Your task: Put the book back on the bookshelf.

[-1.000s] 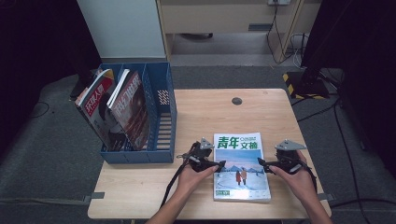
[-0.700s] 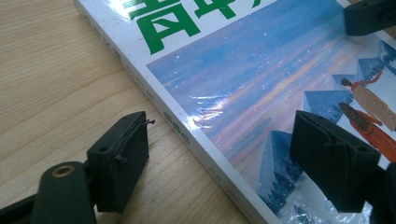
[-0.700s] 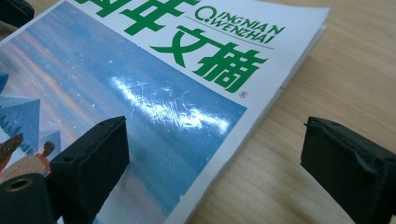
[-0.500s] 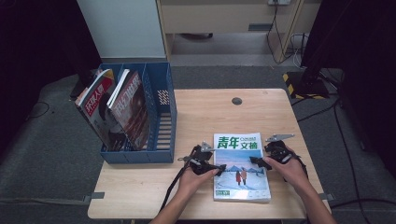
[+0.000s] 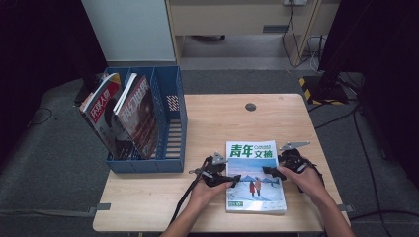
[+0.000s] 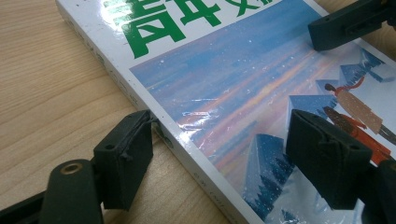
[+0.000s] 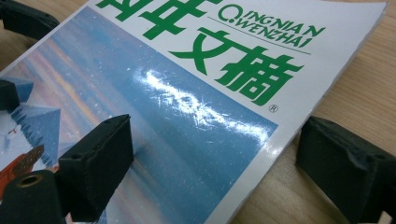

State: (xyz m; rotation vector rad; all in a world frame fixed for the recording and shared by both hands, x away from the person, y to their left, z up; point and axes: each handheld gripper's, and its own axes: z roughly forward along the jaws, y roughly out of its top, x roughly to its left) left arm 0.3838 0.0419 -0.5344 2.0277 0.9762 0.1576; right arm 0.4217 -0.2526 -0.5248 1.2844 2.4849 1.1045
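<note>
Magazine (image 5: 255, 177) flat on table (image 5: 207, 123), cover reads "QINGNIAN WENZHAI" plus green 青年文摘. Left gripper (image 5: 232, 178) and right gripper (image 5: 269, 171) each straddle an edge, jaws wide, nothing clamped.

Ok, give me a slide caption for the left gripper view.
Left gripper open astride the magazine's spine edge on the wooden table.

Magazine (image 5: 254, 177): white cover, green lettering, blue snowy scene. File rack (image 5: 170, 128): blue. Table (image 5: 217, 118): pale wood grain.

Green-titled magazine (image 5: 255, 175) lies flat on table (image 5: 207, 123).
</note>
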